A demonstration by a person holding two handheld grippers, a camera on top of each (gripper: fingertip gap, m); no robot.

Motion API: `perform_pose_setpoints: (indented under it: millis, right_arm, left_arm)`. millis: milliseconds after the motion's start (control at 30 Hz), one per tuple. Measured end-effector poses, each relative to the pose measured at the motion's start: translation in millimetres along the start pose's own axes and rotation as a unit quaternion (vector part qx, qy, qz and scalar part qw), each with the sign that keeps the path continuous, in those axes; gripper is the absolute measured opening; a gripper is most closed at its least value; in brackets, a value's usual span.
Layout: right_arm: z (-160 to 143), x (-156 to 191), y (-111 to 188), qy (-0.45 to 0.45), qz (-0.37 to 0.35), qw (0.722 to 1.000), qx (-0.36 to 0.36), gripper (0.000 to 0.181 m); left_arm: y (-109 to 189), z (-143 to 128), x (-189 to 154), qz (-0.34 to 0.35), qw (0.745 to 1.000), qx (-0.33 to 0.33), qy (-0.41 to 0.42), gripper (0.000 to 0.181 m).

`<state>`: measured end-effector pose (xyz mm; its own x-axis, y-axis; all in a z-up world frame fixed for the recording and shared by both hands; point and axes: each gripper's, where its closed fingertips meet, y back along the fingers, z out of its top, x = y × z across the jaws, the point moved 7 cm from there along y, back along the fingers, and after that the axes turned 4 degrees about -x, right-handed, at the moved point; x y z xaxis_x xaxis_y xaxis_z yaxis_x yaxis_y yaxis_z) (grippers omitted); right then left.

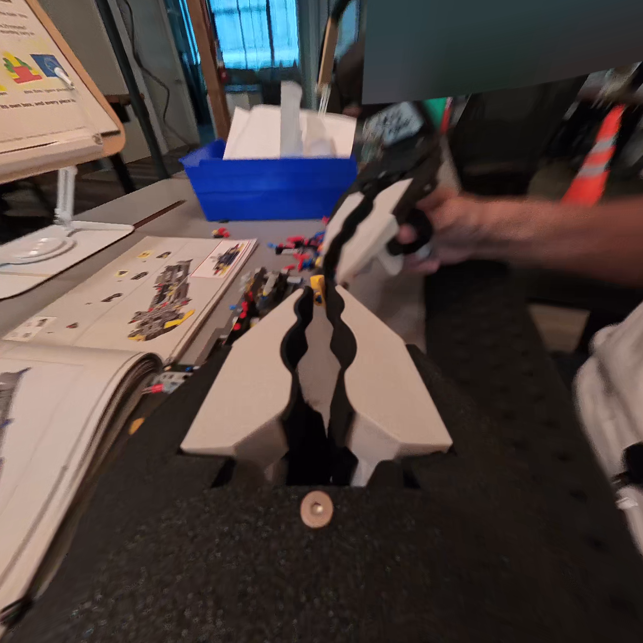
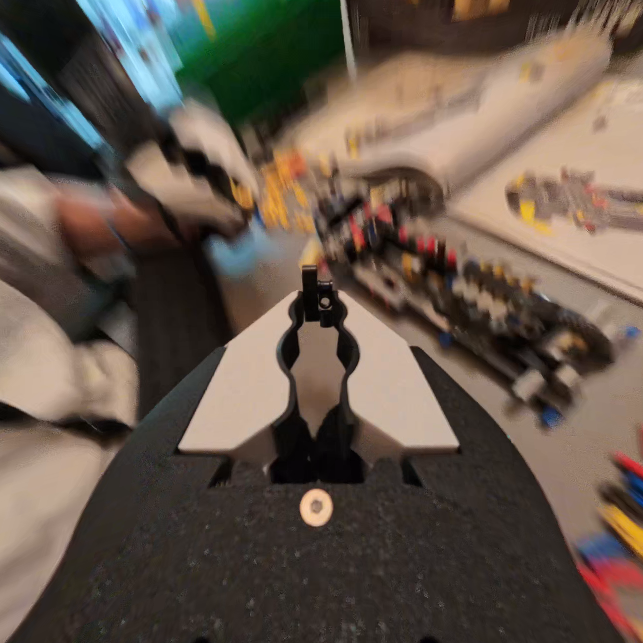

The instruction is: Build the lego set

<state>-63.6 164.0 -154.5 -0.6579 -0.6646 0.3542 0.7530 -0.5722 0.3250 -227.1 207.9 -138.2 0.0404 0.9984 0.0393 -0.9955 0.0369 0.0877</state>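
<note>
My left gripper (image 1: 320, 291) is nearly shut, with a small yellow lego piece (image 1: 317, 289) between its tips, just above the table. My right gripper (image 2: 316, 302) is shut on a small black lego piece (image 2: 313, 295) that sticks up past its tips. It also shows in the left wrist view (image 1: 330, 257), held by a hand, its tips pointing down just beyond my left tips. The long black and grey lego model (image 1: 268, 288) lies on the table ahead; it is blurred in the right wrist view (image 2: 452, 295). My left gripper (image 2: 240, 198) shows there as a blur.
An open instruction book (image 1: 139, 295) lies left of the model. Loose red, blue and black pieces (image 1: 299, 243) are scattered behind it. A blue bin (image 1: 271, 188) stands at the back. A white stand base (image 1: 52, 243) and a poster board (image 1: 45, 104) are at the left. The left gripper's tips are roughly 6 centimetres from the right gripper's.
</note>
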Motion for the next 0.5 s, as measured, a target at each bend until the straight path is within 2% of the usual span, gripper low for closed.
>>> perform_pose_setpoints:
  millis: [33, 67, 100, 167, 233, 333, 467, 500]
  right_arm:
    - [17, 0, -1, -0.069, 0.059, 0.992, -0.092, 0.014]
    - [31, 1, -4, -0.138, 0.134, 0.968, -0.160, 0.014]
    - [40, 1, -12, -0.189, 0.188, 0.942, -0.202, 0.014]
    - [49, 6, -31, -0.236, 0.260, 0.905, -0.241, 0.014]
    - [53, 11, -48, -0.257, 0.286, 0.887, -0.255, 0.014]
    - [55, 15, -63, -0.264, 0.295, 0.884, -0.249, 0.014]
    - [53, 17, -69, -0.261, 0.292, 0.888, -0.239, 0.018]
    - [53, 17, -69, -0.258, 0.287, 0.890, -0.243, 0.014]
  left_arm:
    - [2, 6, 2, -0.014, 0.999, -0.029, 0.040, 0.006]
    - [4, 11, 6, -0.027, 0.995, -0.058, 0.083, 0.006]
    - [6, 16, 11, -0.038, 0.988, -0.087, 0.123, 0.006]
    - [11, 22, 21, -0.049, 0.971, -0.138, 0.191, 0.005]
    - [16, 23, 29, -0.055, 0.953, -0.172, 0.244, 0.006]
    - [23, 21, 38, -0.050, 0.933, -0.205, 0.290, 0.005]
    - [29, 20, 42, -0.040, 0.930, -0.212, 0.298, 0.006]
    - [29, 20, 42, -0.039, 0.931, -0.211, 0.296, 0.006]
